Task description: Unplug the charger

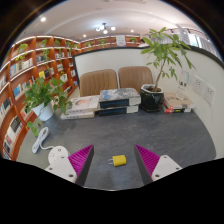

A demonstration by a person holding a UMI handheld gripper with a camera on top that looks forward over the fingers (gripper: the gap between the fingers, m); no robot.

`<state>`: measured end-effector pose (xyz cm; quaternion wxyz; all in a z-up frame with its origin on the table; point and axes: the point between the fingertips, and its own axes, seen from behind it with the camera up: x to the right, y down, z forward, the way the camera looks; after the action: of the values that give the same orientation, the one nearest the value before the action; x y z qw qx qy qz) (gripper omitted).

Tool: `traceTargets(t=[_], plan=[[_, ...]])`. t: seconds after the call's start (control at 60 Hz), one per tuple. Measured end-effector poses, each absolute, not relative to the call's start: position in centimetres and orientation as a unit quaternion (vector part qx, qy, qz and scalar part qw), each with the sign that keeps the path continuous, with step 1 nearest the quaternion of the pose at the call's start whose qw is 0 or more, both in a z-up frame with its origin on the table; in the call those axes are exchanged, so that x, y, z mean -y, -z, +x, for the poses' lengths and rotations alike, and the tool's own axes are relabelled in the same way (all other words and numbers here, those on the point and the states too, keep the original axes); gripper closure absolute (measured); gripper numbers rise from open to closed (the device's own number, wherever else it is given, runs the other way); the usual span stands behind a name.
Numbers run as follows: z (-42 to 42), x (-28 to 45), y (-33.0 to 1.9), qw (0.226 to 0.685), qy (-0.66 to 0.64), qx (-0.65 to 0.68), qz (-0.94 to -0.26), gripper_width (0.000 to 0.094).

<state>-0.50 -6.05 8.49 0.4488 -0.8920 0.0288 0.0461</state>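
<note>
A small yellow charger plug lies on the grey table between my two fingers, with a gap on each side. Its metal prongs point to the left. My gripper is open, with the magenta pads spread wide on either side of the plug. No cable or socket shows near the plug.
At the table's far edge are stacks of books, a potted plant in a black pot, another plant in a white pot and a white cable on the left. Two chairs and bookshelves stand behind.
</note>
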Motion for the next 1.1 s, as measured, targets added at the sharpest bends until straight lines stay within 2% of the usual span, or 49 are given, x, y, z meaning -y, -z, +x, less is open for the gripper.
traceTargets(t=[0.05, 0.167, 0.383, 0.683, 1.1], plan=[[-0.8, 7.1, -10.8, 0.46, -0.043, -0.032, -0.886, 0.0072], [-2.5, 10.9, -15.6, 0.479, -0.041, -0.041, -0.876, 0.008], [-7.1, 18.0, -20.7, 0.497, -0.036, -0.027, -0.866, 0.0081], [-10.5, 23.4, -22.3, 0.502, -0.029, 0.003, -0.864, 0.008], [-11.5, 25.9, -23.0, 0.509, -0.025, 0.013, -0.86, 0.0081]])
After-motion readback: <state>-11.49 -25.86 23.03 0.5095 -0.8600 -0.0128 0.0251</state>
